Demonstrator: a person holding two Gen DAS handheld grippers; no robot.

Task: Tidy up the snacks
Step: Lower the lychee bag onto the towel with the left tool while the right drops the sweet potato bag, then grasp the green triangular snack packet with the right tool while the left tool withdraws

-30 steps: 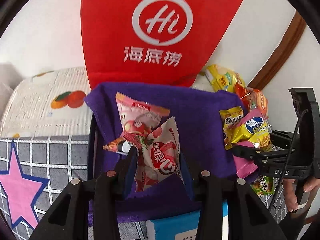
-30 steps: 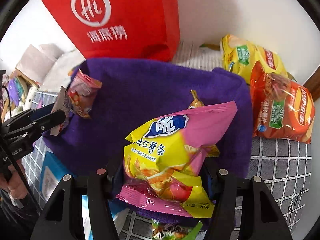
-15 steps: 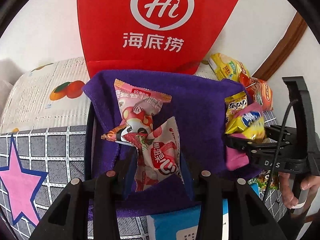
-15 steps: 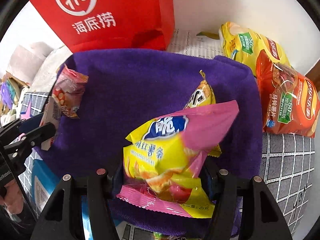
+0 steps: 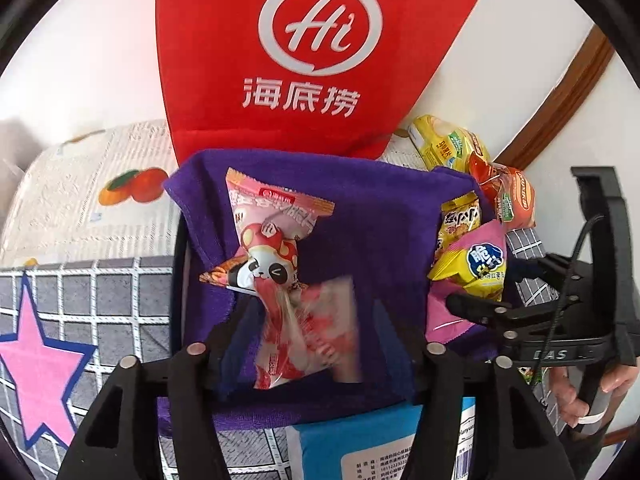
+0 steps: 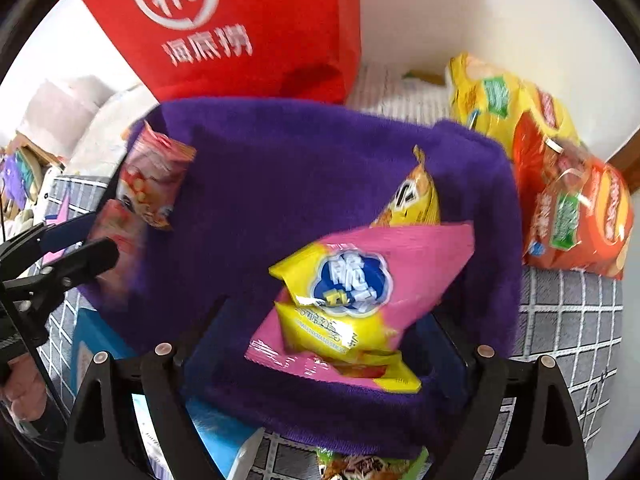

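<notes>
Two packets dropping: the left gripper (image 5: 306,320) spreads wide off the pink packet (image 5: 296,320), the right gripper (image 6: 332,340) off the chip bag (image 6: 352,304). Both look light, crinkly and slick, so pinch an edge seam, gently.

Our two wrist views, close over the purple cloth (image 5: 392,216)

We face the red bag (image 5: 316,52) in both.

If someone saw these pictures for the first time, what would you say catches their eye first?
Probably the big red bag with the white Hi logo, standing against the wall behind everything. Next comes the purple towel spread in front of it, with snacks on it: a pink and yellow potato stick packet between the right gripper's fingers, and a pink and white snack packet between the left gripper's.
</notes>
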